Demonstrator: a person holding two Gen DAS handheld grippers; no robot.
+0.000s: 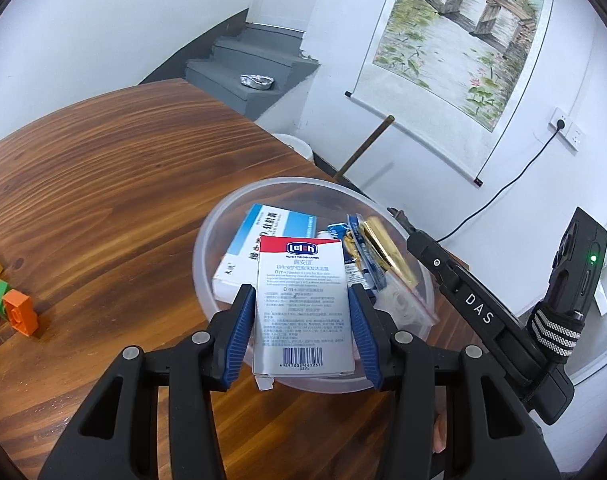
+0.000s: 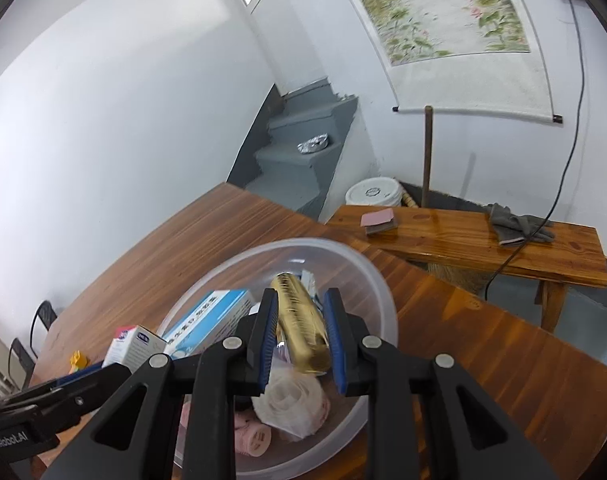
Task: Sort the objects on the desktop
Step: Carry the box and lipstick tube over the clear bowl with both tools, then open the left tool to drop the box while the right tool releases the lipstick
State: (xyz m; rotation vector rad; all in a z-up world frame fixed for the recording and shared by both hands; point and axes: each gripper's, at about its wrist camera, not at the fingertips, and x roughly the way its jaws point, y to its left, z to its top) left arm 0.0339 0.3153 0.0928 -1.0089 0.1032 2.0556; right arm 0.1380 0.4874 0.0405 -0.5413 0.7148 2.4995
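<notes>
A clear plastic bowl (image 1: 263, 189) (image 2: 231, 268) stands on the wooden table (image 1: 103, 180). My left gripper (image 1: 299, 292) is shut on a white carton with a red top (image 1: 301, 304), held upright over the bowl's near rim. That carton (image 2: 133, 344) also shows at the lower left of the right wrist view. My right gripper (image 2: 300, 296) is shut on a gold foil packet (image 2: 303, 328) above the bowl's contents. In the left wrist view the gold packet (image 1: 387, 252) hangs over the bowl's right side. A blue-and-white medicine box (image 1: 259, 240) (image 2: 211, 316) lies inside.
Also in the bowl are a blue sachet (image 1: 359, 256), a zip bag of white pieces (image 1: 403, 304) and pink hair rollers (image 2: 251, 436). Toy bricks (image 1: 17, 308) lie at the table's left. Past the table stands a wooden bench (image 2: 463, 236) with a sponge (image 2: 377, 220) and a grey glove (image 2: 515, 228).
</notes>
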